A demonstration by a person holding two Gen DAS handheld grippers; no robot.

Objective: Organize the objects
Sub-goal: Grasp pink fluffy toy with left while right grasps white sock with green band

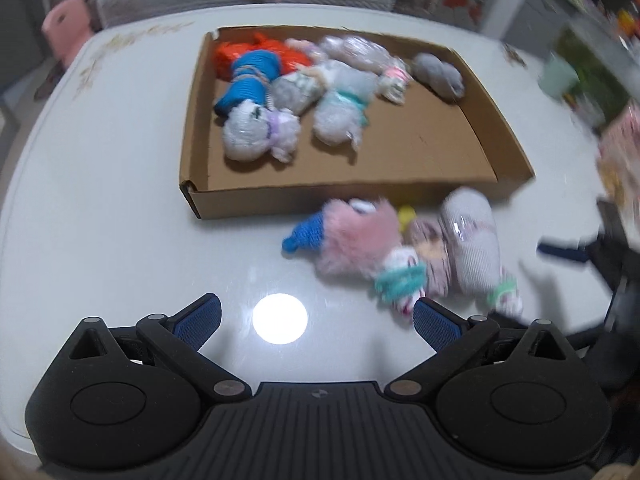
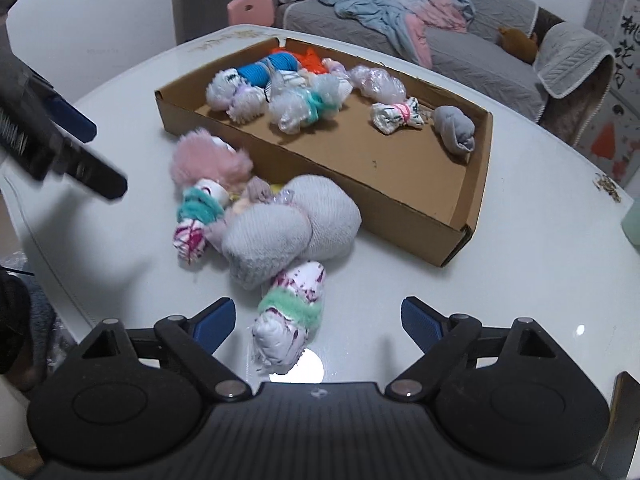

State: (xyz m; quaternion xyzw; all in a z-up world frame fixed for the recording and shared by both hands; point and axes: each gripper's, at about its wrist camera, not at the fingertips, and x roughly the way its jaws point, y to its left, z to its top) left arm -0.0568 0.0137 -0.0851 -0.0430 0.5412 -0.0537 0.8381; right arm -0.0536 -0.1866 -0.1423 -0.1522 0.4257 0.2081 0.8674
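Observation:
A shallow cardboard box [image 1: 320, 200] [image 2: 380, 216] on the white table [image 1: 100, 200] holds several rolled sock bundles, among them a blue one [image 1: 248, 76] [image 2: 264, 70] and a grey one [image 2: 456, 130]. Outside its front wall lies a pile: a pink fluffy bundle [image 1: 360, 232] [image 2: 208, 160], a large grey bundle [image 1: 472, 236] [image 2: 288, 228] and a white-magenta bundle with a green band [image 2: 292, 312]. My right gripper [image 2: 318, 316] is open, and the green-banded bundle lies between its fingers untouched. My left gripper [image 1: 316, 316] is open over bare table, left of the pile.
A mint cup [image 2: 632, 224] stands near the table's right edge. A grey sofa [image 2: 480, 60] with a blue-pink blanket and a pink chair [image 2: 250, 10] lie beyond the table. In the right wrist view the left gripper [image 2: 80, 152] reaches in from the upper left.

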